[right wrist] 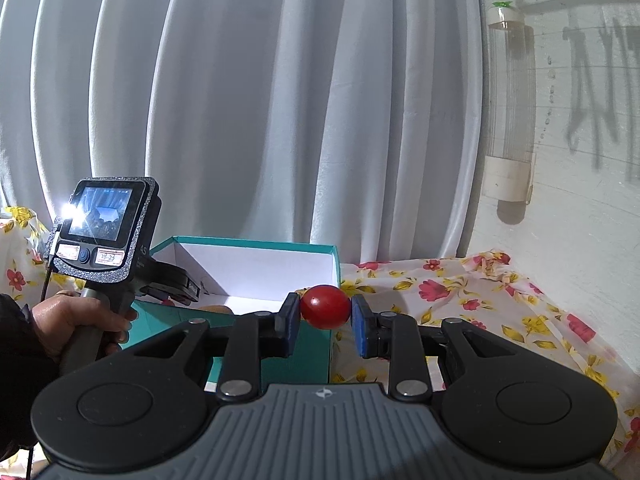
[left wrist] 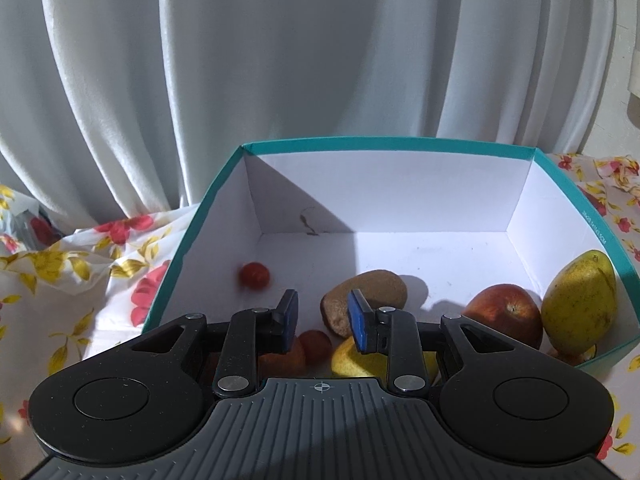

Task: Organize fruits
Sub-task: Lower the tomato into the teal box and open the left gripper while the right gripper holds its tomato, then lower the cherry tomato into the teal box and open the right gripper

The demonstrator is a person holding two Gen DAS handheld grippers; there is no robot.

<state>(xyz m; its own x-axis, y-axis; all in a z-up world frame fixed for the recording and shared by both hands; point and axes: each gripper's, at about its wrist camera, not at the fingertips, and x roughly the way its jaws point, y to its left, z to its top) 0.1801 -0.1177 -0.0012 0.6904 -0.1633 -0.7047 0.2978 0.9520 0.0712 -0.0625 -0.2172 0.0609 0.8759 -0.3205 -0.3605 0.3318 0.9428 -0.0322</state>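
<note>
Fruits lie inside the teal box point(left wrist: 404, 145), whose white floor and walls are lit by a slanted patch of sun. From the left wrist camera, a cherry tomato point(left wrist: 254, 275) sits alone by the box's left wall. A brown kiwi point(left wrist: 364, 300) rests near the middle of the floor, with a red apple point(left wrist: 505, 314) to its right and a yellow mango point(left wrist: 578, 302) leaning against the box's right wall. At the box's near side, partly hidden behind the fingers, are an orange fruit point(left wrist: 286, 358), a second tomato point(left wrist: 316, 345) and a yellow fruit point(left wrist: 352, 358). The left gripper point(left wrist: 323, 320) hangs over that near side, jaws spread with nothing between them.

From the right wrist camera, the right gripper point(right wrist: 325, 320) pinches a red tomato point(right wrist: 325, 306) between its blue pads point(right wrist: 360, 330), just right of the box's point(right wrist: 248, 243) near right corner and above the floral cloth point(right wrist: 500, 308). Left of the box, a hand point(right wrist: 76, 326) grips the other gripper's handle, its small screen point(right wrist: 102, 210) glowing. White curtains point(right wrist: 256, 100) hang behind the box.
</note>
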